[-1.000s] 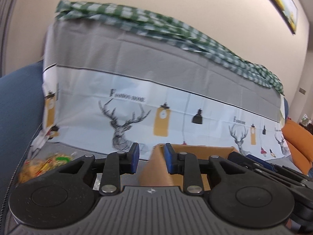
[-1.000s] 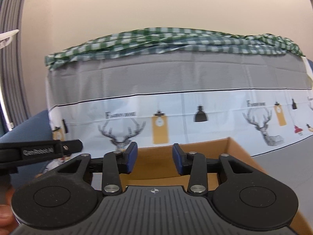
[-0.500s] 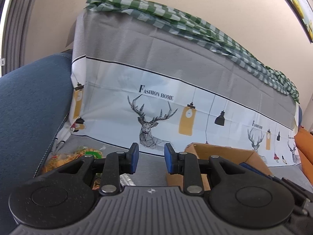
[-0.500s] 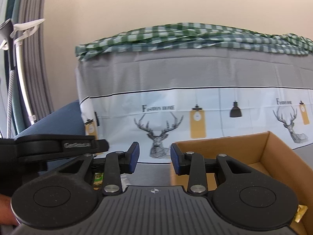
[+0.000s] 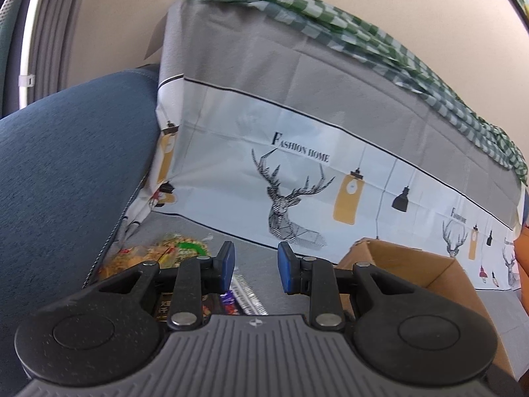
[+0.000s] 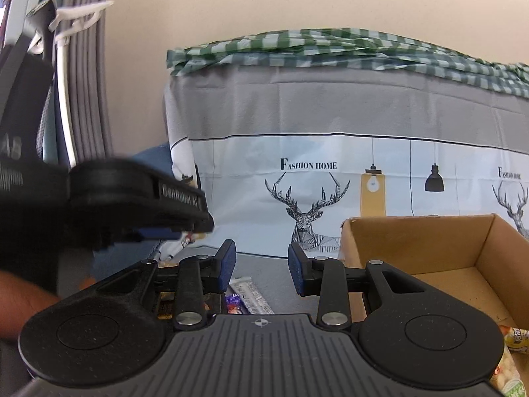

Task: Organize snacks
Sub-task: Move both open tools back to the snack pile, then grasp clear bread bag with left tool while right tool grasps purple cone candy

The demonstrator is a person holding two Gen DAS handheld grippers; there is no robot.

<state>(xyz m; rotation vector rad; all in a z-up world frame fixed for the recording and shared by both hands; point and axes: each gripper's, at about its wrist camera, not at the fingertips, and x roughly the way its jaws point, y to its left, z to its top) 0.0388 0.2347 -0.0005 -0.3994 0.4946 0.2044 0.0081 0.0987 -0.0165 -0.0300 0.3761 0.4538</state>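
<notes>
Both views have been swung left of the cardboard box [image 6: 429, 248] toward snack packets [image 5: 172, 251]
Left gripper [image 5: 254, 266] and right gripper [image 6: 262, 266] are held parted, empty; grippers could collide

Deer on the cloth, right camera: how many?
2. One deer in the middle of the cloth, a second deer cut off at the right edge. More may lie beyond the frame.
</notes>
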